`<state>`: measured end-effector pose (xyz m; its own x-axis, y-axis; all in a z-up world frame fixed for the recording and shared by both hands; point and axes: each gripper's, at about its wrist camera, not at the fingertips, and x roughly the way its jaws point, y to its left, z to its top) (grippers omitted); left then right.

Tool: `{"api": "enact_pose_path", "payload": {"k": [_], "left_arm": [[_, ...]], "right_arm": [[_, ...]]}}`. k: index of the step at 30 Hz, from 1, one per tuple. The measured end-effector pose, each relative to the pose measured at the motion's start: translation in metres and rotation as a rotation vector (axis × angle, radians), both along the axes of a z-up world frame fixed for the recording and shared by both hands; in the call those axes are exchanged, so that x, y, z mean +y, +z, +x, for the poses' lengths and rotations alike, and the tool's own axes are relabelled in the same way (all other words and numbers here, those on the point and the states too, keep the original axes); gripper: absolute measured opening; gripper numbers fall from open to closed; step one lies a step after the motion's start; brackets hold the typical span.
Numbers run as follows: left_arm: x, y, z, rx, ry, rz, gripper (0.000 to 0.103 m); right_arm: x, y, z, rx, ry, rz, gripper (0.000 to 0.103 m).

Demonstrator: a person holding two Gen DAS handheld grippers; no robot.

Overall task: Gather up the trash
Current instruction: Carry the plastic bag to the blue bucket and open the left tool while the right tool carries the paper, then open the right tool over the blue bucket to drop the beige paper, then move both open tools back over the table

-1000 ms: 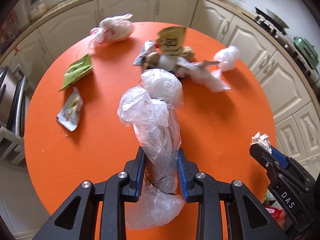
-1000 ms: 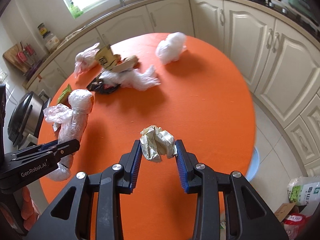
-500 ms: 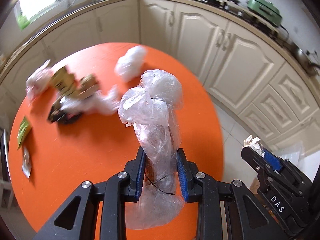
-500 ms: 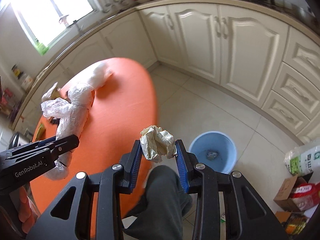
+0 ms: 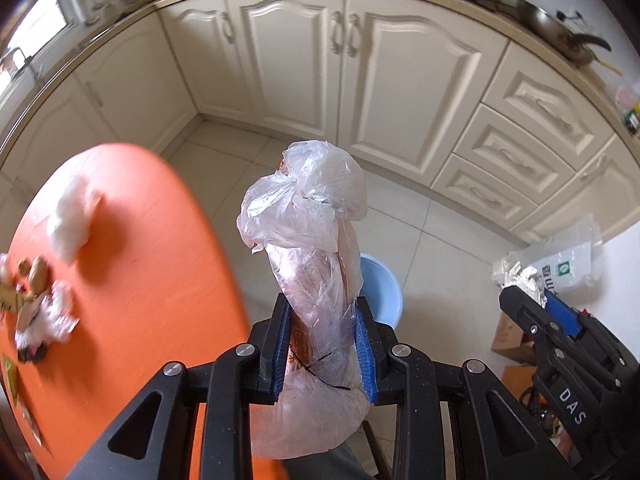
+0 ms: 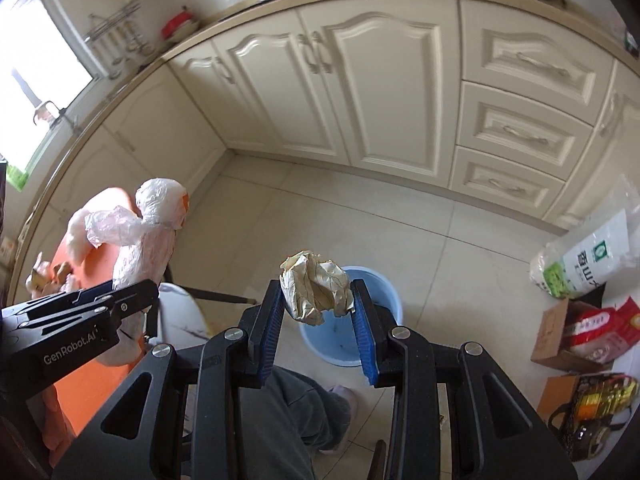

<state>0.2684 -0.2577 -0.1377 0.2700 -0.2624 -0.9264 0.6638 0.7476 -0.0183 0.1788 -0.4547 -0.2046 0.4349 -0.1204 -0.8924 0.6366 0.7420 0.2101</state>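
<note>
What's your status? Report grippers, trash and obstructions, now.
Left gripper shut on clear plastic bag. Right gripper shut on crumpled paper. Blue bucket on floor ahead of both. Nothing seen blocking it.

Left gripper (image 5: 322, 344): matt black speckled plastic, blue ribbed pads, shiny metal screws; right gripper (image 6: 320, 326) same. Plastic bag (image 5: 316, 248) thin, clear, crinkled, glossy. Paper wad (image 6: 316, 290) creased, matt, cream. Bucket (image 6: 384, 292) smooth blue plastic. Counter (image 5: 136, 280) smooth matt orange. Floor (image 6: 360, 208) glossy pale tile. Cabinets (image 5: 360, 80) cream, satin painted panels, metal handles.
</note>
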Motion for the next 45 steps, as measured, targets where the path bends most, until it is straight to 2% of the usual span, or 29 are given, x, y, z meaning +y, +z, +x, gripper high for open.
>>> {"api": "enact_pose_path", "payload": {"k": [4, 8, 10, 11, 19, 21, 23, 24, 35, 45], "left_arm": [[-0.039, -0.02, 0.01, 0.029, -0.072, 0.034, 0.03], [-0.072, -0.033, 0.02, 0.008, -0.1, 0.108, 0.034], [-0.08, -0.037, 0.028, -0.012, -0.099, 0.126, 0.057], [-0.081, -0.038, 0.03, -0.013, -0.094, 0.123, 0.059], [-0.077, -0.051, 0.047, -0.015, -0.019, 0.147, 0.059], [-0.073, -0.053, 0.045, -0.011, -0.009, 0.149, 0.059], [-0.069, -0.052, 0.043, -0.013, 0.002, 0.151, 0.059], [-0.069, -0.054, 0.044, -0.011, 0.007, 0.153, 0.059], [-0.03, -0.038, 0.032, -0.003, 0.012, 0.116, 0.058], [0.042, 0.007, 0.004, -0.036, 0.039, 0.051, 0.058]], "right_arm": [[-0.021, -0.009, -0.011, 0.024, -0.058, 0.009, 0.034], [-0.033, -0.018, -0.018, 0.048, -0.092, 0.018, 0.034], [-0.035, -0.023, -0.02, 0.062, -0.1, 0.024, 0.034], [-0.035, -0.025, -0.02, 0.066, -0.1, 0.026, 0.034], [-0.029, -0.037, 0.005, 0.079, -0.037, 0.04, 0.039], [-0.025, -0.037, 0.011, 0.072, -0.022, 0.046, 0.05], [-0.022, -0.035, 0.014, 0.065, -0.023, 0.044, 0.073], [-0.02, -0.033, 0.014, 0.061, -0.025, 0.034, 0.076], [-0.001, -0.013, 0.006, 0.066, -0.032, -0.008, 0.076], [0.038, 0.02, 0.005, 0.029, 0.011, -0.062, 0.076]]}}
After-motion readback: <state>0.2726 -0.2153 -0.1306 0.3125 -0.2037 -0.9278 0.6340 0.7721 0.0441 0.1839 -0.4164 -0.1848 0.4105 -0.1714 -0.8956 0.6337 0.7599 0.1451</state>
